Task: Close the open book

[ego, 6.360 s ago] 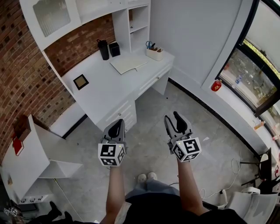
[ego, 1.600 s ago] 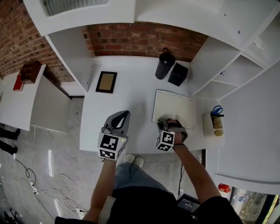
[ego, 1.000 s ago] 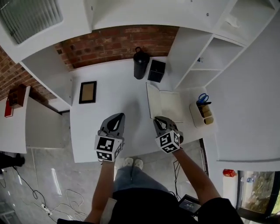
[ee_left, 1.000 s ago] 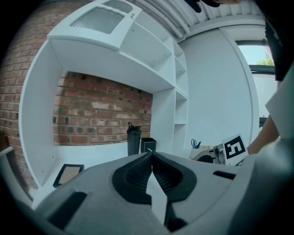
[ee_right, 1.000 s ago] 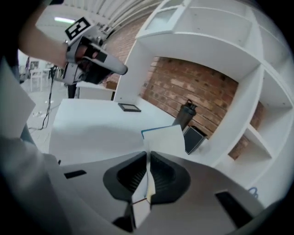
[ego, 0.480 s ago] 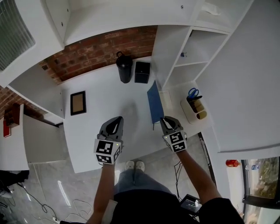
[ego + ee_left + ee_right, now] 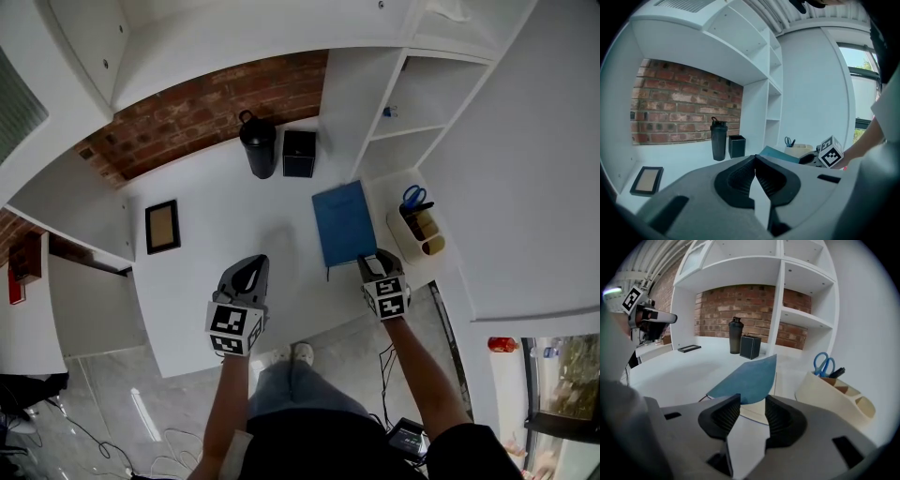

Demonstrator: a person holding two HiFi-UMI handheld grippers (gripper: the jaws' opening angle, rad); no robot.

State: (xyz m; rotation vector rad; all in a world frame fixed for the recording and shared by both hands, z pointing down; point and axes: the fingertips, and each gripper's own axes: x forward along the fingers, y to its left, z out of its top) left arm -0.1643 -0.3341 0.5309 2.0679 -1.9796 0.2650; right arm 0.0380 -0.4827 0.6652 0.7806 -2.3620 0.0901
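"Where's the book (image 7: 344, 223)?"

"By the tabletop's (image 7: 234, 244) right edge, blue side up, closed or nearly. The right gripper (image 7: 372, 263) has just been opening, with nothing between its jaws. The left gripper (image 7: 249, 267) is closed and empty."

"Handling?"

"Probably light and slightly bendy. Take its near free edge."

The blue-covered book (image 7: 344, 223) lies on the white surface (image 7: 225, 234), cover folded over, cream pages showing under its near edge.
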